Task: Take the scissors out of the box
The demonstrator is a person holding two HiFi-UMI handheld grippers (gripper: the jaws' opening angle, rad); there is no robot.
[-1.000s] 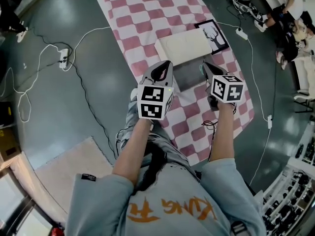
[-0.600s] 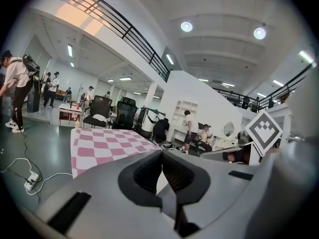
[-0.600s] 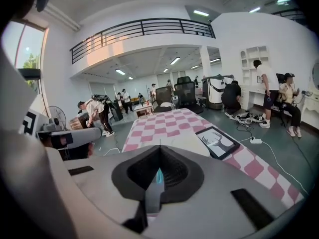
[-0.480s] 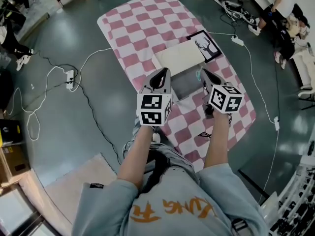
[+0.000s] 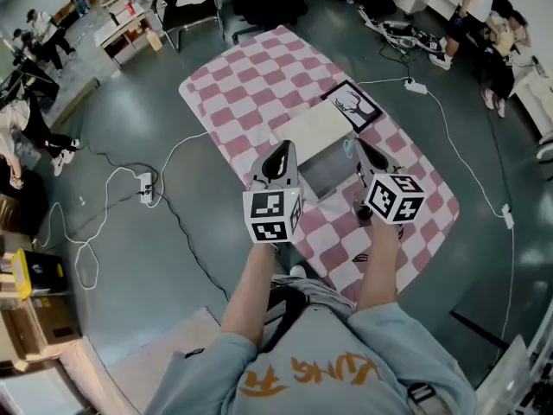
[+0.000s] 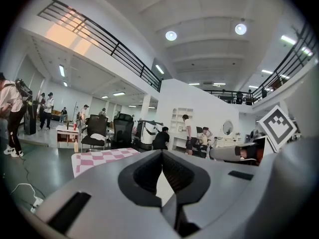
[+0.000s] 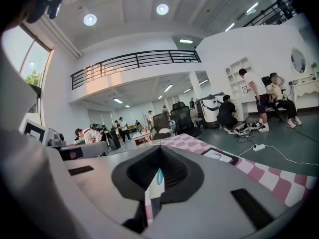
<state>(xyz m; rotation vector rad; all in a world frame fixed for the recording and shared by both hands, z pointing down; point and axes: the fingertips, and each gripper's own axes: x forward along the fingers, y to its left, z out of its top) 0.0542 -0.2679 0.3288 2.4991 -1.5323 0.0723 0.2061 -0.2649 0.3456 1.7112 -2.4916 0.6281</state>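
Observation:
On the pink checkered cloth [image 5: 251, 85] lies an open grey box [image 5: 327, 173], its white lid [image 5: 313, 130] resting just behind it. My right gripper [image 5: 356, 145] hovers over the box's right end, shut, with a small teal piece [image 5: 348, 146] at its tips. That piece looks like the scissors' handle. In the right gripper view the same teal bit [image 7: 159, 176] shows between the closed jaws of the right gripper [image 7: 159, 152]. Above the box's left end, my left gripper [image 5: 281, 150] is shut with nothing in it, and the left gripper view shows its tips [image 6: 162, 153] meeting.
A framed tree picture [image 5: 352, 105] lies on the cloth behind the lid. Cables and a power strip [image 5: 145, 187] run over the grey floor at left. An office chair [image 5: 186, 7] and a small table stand beyond the cloth. People sit and stand round the room's edges.
Both grippers have lifted up from the box, the right one keeping the teal piece at its tips. The cloth and box now look smaller and farther below.

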